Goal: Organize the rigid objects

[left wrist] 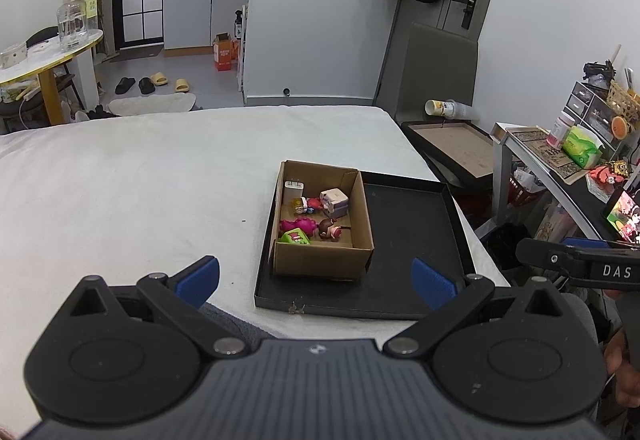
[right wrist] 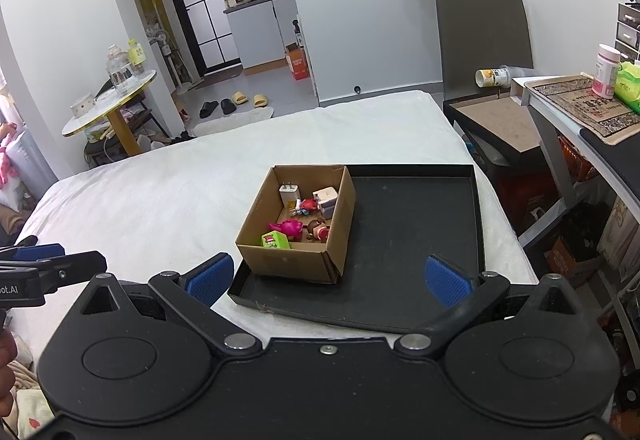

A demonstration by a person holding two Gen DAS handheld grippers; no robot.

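Both jaws spread wide, nothing held: my left gripper [left wrist: 316, 282] near tray's front edge, my right gripper [right wrist: 328, 280] likewise. Cardboard box [left wrist: 320, 260] sits in black tray [left wrist: 408, 240], left side, on white bed [left wrist: 140, 179]. Toys [left wrist: 296, 226], chargers [left wrist: 294, 189] inside box.

Brown cardboard box [left wrist: 322, 258] on black tray [left wrist: 404, 232].

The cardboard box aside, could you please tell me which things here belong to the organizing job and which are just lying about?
Job: cardboard box, black tray, white charger, pink toy, green toy, both open grippers.

Lying about: slippers, tipped cup, tissue pack.
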